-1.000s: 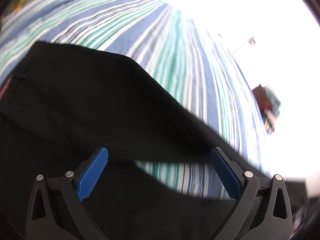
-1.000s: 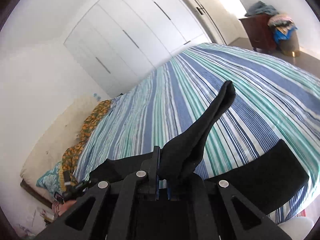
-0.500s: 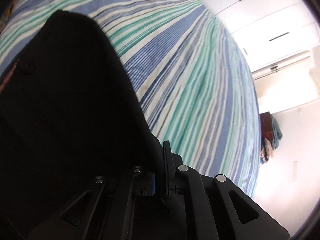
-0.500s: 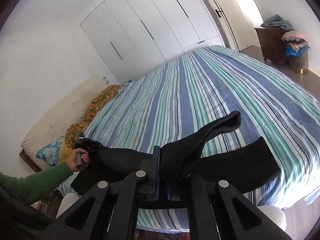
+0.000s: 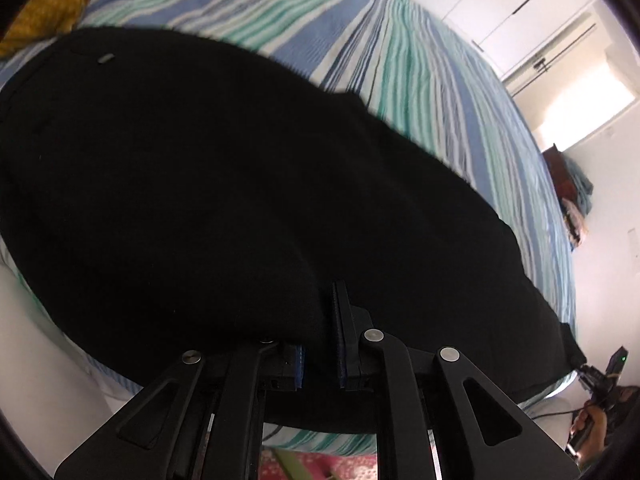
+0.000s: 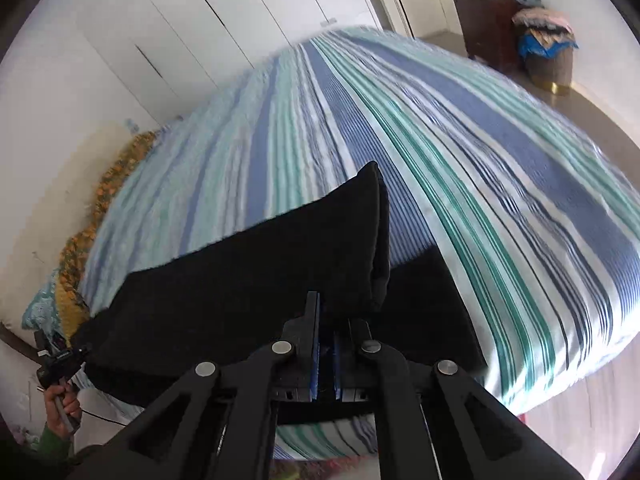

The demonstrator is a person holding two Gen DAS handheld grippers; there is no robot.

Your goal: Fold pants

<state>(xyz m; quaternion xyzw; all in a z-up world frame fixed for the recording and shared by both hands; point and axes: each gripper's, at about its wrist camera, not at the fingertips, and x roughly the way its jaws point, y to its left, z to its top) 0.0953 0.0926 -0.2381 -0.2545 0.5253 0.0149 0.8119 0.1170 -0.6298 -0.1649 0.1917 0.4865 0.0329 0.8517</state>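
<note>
Black pants [image 5: 224, 184] stretch across the near edge of a striped bed [image 5: 420, 76]. My left gripper [image 5: 320, 344] is shut on the pants' near edge at the waist end. My right gripper [image 6: 326, 340] is shut on the leg end of the pants [image 6: 280, 264], whose hem stands up above the fingers. The cloth hangs taut between the two grippers, partly lifted off the striped bed [image 6: 460, 128]. The other gripper shows small at the edge of each view, at the far ends of the pants.
An orange patterned pillow [image 5: 44, 4] lies at the head of the bed. White wardrobe doors [image 6: 208, 24] stand behind the bed. A dark wooden cabinet [image 6: 488, 36] and a basket of clothes [image 6: 548, 52] stand on the floor past the bed's foot.
My left gripper has gone from open to shut on the pants' edge. Both grippers have spread apart and pulled the pants out flat along the bed's near edge.
</note>
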